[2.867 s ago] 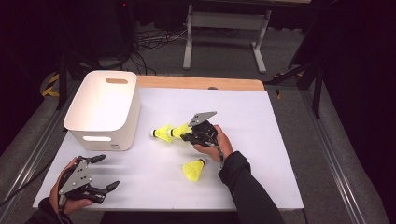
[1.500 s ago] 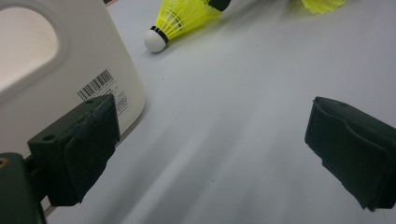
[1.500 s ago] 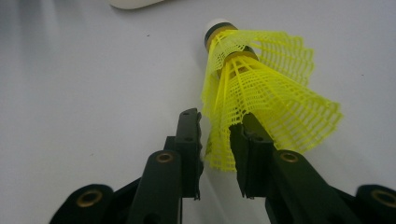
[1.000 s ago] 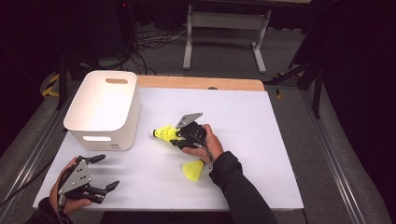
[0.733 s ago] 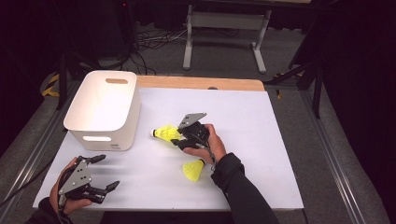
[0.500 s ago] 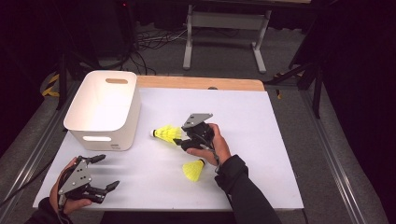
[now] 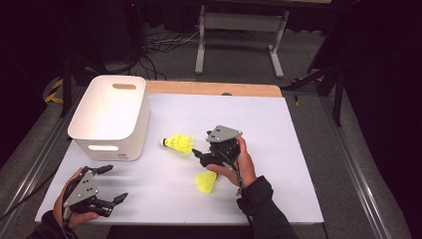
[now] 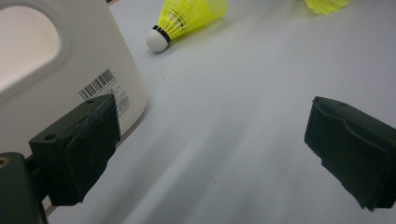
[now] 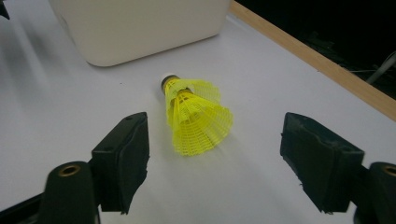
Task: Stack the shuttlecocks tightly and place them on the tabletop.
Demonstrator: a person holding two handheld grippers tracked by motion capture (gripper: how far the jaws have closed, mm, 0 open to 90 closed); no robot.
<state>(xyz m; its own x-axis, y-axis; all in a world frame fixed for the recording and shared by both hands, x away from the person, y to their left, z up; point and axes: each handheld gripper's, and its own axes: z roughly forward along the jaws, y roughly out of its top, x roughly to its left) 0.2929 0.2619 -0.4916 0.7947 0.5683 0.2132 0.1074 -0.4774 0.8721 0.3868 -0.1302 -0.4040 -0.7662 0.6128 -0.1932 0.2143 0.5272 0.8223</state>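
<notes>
Two yellow shuttlecocks [image 7: 179,143] [image 7: 205,181], white bin [image 7: 110,115] nearby, table [image 7: 278,129]

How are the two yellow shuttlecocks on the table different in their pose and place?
The upper shuttlecock lies on its side, white cork toward the bin; the lower shuttlecock shows its open skirt, its cork out of sight. The upper one lies free ahead of the open right gripper; the lower one sits beside the right hand. Both are yellow mesh.

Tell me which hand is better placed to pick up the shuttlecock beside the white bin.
Probably the right. Its tongs stand open just before the shuttlecock. The left tongs rest at the table's near corner, far from it.
</notes>
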